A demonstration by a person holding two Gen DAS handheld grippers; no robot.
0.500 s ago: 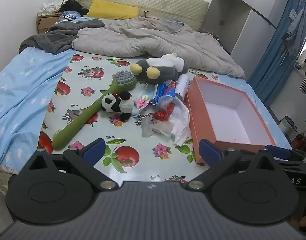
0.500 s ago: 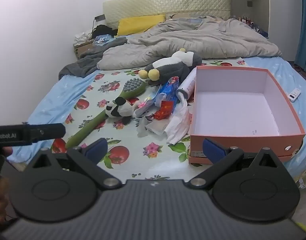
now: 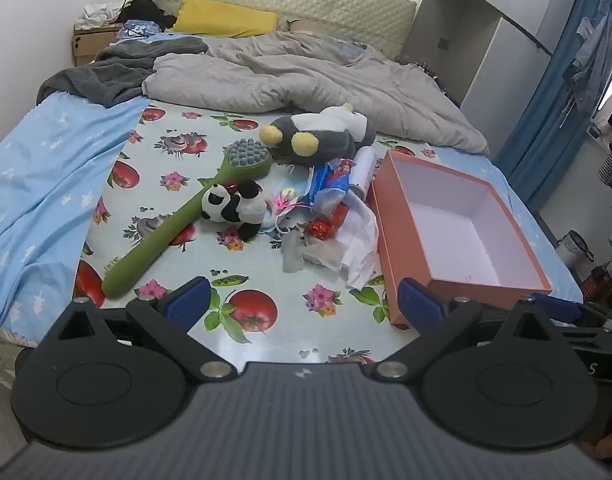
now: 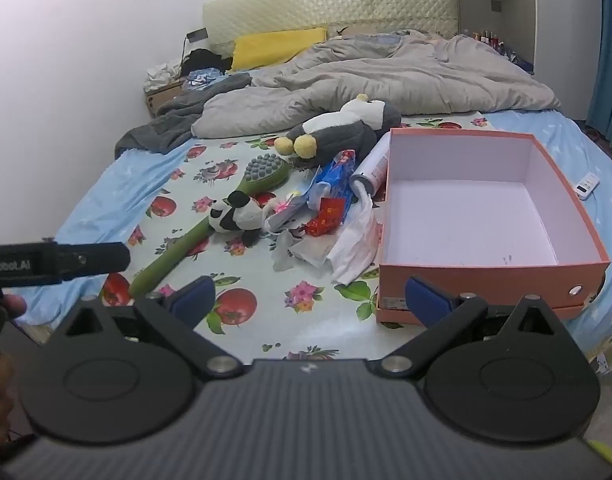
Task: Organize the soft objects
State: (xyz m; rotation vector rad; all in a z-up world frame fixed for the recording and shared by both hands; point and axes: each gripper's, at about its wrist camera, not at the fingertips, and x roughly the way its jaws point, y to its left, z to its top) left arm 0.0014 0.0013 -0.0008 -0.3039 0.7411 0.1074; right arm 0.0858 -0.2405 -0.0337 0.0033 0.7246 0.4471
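Note:
A small panda plush [image 3: 234, 208] [image 4: 236, 216] lies on the fruit-print sheet beside a green long-handled brush [image 3: 186, 220] [image 4: 210, 224]. A grey and white penguin plush [image 3: 317, 136] [image 4: 337, 132] lies behind it. A pile of wrappers, a white cloth [image 3: 357, 236] [image 4: 353, 244] and a spray can [image 3: 363, 168] [image 4: 371, 168] sits next to an open orange box [image 3: 397, 240] [image 4: 485, 272]. My left gripper [image 3: 302, 304] and right gripper [image 4: 309, 296] are both open and empty, at the bed's near edge, short of the objects.
A crumpled grey duvet [image 3: 306, 80] and dark blanket [image 3: 106, 72] cover the far half of the bed. A yellow pillow [image 3: 226, 20] leans on the headboard. A white remote [image 4: 587, 186] lies right of the box. The left gripper's body [image 4: 58, 260] shows at left.
Both grippers have moved slightly forward toward the bed. Nothing on the bed has moved.

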